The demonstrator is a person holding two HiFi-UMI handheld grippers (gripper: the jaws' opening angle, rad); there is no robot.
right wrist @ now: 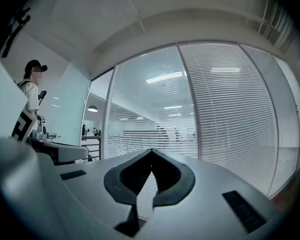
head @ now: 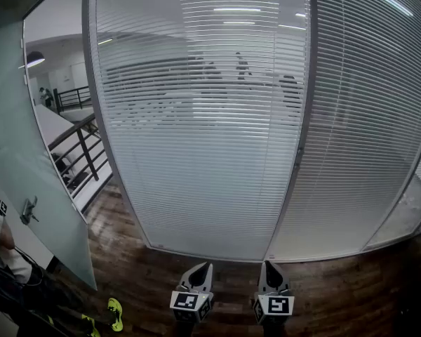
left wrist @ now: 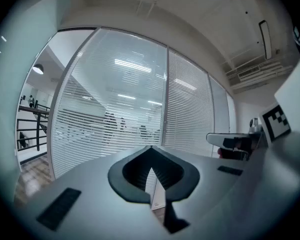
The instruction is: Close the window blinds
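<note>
Slatted white blinds hang behind glass. The middle panel's blinds (head: 196, 118) have slats tilted so that a room shows through; the right panel's blinds (head: 365, 118) look denser. A small dark fitting (head: 299, 157) sits on the mullion between them. My left gripper (head: 199, 266) and right gripper (head: 267, 265) hover side by side low in the head view, well short of the glass. Both are shut on nothing, tips meeting in the left gripper view (left wrist: 150, 148) and the right gripper view (right wrist: 151, 150). The middle blinds (left wrist: 110, 119) (right wrist: 150, 119) fill both gripper views.
A frosted glass door panel (head: 28, 181) stands at the left, with a dark railing (head: 84, 146) beyond it. The floor (head: 140, 279) is dark wood. A person (right wrist: 32, 86) stands to the left; a yellow shoe (head: 114, 313) shows at bottom left.
</note>
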